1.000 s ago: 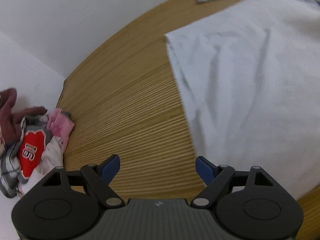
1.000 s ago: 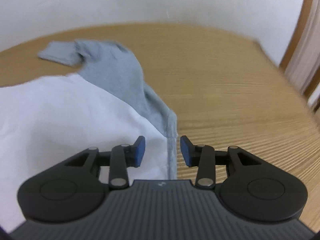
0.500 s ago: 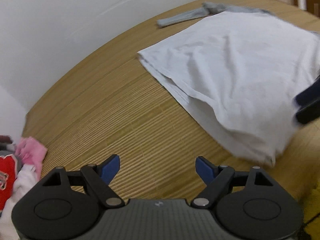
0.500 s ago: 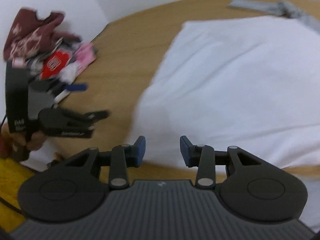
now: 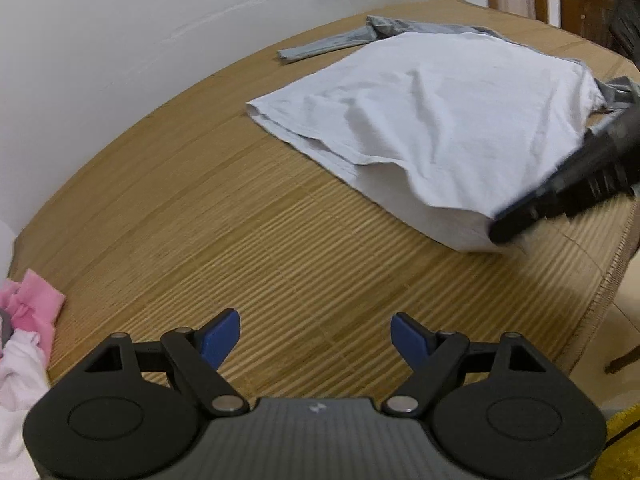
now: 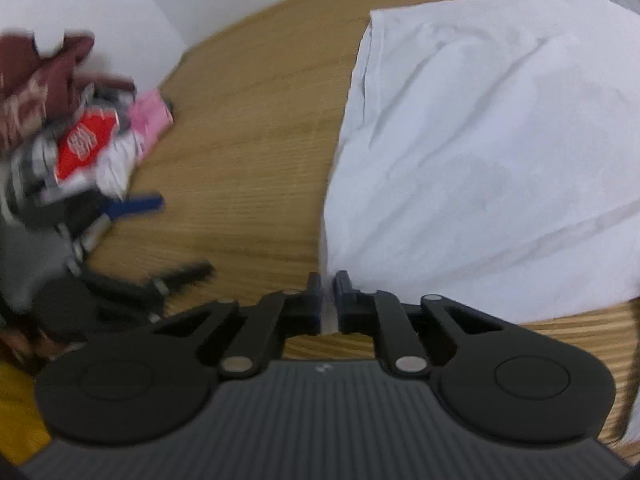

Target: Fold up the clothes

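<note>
A white garment (image 5: 432, 120) with grey sleeves lies spread on the round bamboo-topped table (image 5: 240, 248). In the right wrist view the same white garment (image 6: 488, 140) fills the right side, and my right gripper (image 6: 328, 294) is shut on its near left corner, cloth pinched between the blue pads. That right gripper (image 5: 516, 224) shows as a dark blurred shape at the garment's near corner in the left wrist view. My left gripper (image 5: 314, 334) hovers open over bare table, well short of the garment, nothing between its fingers.
A pile of unfolded clothes (image 6: 76, 132), maroon, red, pink and white, sits at the table's left edge; its pink part (image 5: 32, 312) shows in the left wrist view. A grey sleeve (image 5: 328, 46) stretches toward the wall. A wooden chair (image 5: 576, 4) stands behind.
My right gripper swung from the grey sleeve side to the garment's near corner and closed on it. My left gripper turned away from the clothes pile, toward the garment.
</note>
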`<move>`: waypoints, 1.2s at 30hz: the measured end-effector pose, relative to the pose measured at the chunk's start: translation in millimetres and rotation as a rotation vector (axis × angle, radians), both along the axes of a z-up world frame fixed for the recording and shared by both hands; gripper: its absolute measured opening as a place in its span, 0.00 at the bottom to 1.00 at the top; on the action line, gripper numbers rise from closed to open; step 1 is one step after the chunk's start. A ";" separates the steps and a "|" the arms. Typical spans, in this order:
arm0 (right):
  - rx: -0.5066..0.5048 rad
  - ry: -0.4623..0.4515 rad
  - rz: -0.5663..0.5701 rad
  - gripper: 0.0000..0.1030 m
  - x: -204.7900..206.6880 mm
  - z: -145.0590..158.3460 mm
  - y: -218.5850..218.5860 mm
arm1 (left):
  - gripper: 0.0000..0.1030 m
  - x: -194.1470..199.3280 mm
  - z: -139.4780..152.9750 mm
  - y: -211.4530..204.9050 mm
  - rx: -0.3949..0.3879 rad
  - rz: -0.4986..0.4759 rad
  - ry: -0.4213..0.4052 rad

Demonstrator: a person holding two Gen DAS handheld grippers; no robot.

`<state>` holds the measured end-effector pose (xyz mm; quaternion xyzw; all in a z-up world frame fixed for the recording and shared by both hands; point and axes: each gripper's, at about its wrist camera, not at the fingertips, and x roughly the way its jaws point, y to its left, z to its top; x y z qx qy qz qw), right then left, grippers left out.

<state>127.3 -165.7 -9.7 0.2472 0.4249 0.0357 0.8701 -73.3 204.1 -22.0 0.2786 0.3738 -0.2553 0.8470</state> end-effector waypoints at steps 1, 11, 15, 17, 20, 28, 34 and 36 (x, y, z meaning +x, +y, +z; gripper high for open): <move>0.040 -0.005 -0.036 0.07 -1.6 3.9 -3.0 | 0.82 -2.8 -1.1 -4.3 -0.003 -0.022 -0.007; 0.586 -0.005 -0.589 0.07 -15.5 8.1 -67.4 | 0.82 -23.0 -16.2 -78.4 -0.075 -0.311 -0.181; 0.838 0.044 -0.803 0.07 -26.8 -5.4 -80.9 | 0.77 -22.3 -24.5 -102.4 -0.056 -0.327 -0.338; 0.937 0.065 -0.876 0.07 -33.0 -9.5 -84.0 | 0.59 -13.8 -25.7 -108.0 -0.058 -0.311 -0.364; 0.921 0.072 -0.894 0.07 -37.9 -0.6 -87.3 | 0.25 -5.3 -19.3 -105.0 -0.081 -0.301 -0.356; 0.560 -0.016 -0.665 0.11 -30.3 29.7 -78.1 | 0.13 -4.2 6.9 -76.9 -0.227 -0.278 -0.234; 0.281 -0.042 -0.519 0.24 -37.7 46.0 -65.8 | 0.12 -3.9 0.1 -79.4 -0.196 -0.316 -0.185; 0.182 -0.019 -0.467 0.27 -45.0 47.2 -63.4 | 0.13 -7.9 -4.6 -81.1 -0.183 -0.331 -0.173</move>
